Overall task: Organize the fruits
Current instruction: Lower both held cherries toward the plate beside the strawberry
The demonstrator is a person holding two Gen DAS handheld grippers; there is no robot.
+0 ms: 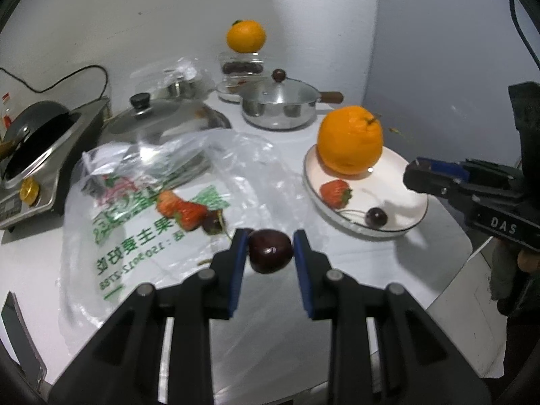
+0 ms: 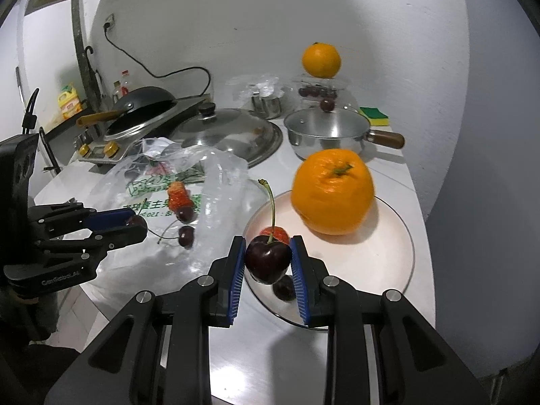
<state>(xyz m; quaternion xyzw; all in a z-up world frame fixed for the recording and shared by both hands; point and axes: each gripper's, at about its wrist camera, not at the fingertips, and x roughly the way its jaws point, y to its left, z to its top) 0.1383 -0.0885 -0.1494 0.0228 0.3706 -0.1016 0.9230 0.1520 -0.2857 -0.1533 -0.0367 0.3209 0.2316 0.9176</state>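
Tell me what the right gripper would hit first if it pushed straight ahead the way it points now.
Probably the white plate. The right gripper, shut on a cherry, points down over the plate's near edge, where another cherry and a strawberry lie close to that line. Depth is hard to judge; one of these might come first.

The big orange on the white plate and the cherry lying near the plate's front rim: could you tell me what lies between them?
Only bare plate lies between the orange and the cherry in the left wrist view; the strawberry lies off to the side.
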